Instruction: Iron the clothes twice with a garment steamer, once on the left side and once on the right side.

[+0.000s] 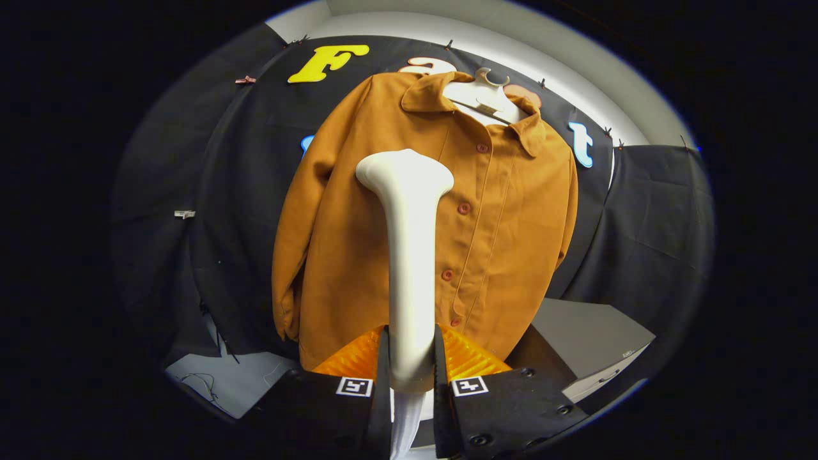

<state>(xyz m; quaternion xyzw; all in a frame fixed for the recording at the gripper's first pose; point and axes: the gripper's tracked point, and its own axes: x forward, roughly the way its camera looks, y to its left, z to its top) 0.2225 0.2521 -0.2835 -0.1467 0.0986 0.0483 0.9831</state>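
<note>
A brown buttoned shirt (pixel 358 243) hangs on a white hanger (pixel 484 96) against the black cloth wall, straight ahead of me. My gripper (pixel 411 364) is shut on the handle of a white garment steamer (pixel 409 255). The steamer stands upright between my fingers, and its wide head (pixel 404 172) reaches up in front of the shirt's chest, just left of the button row (pixel 464 208). Whether the head touches the cloth I cannot tell. A white hose runs down from the handle below my fingers.
A grey table or box (pixel 588 332) stands low on the right beneath the shirt's hem. A pale floor patch with a thin cable (pixel 217 383) lies low on the left. Small clips pin the black cloth.
</note>
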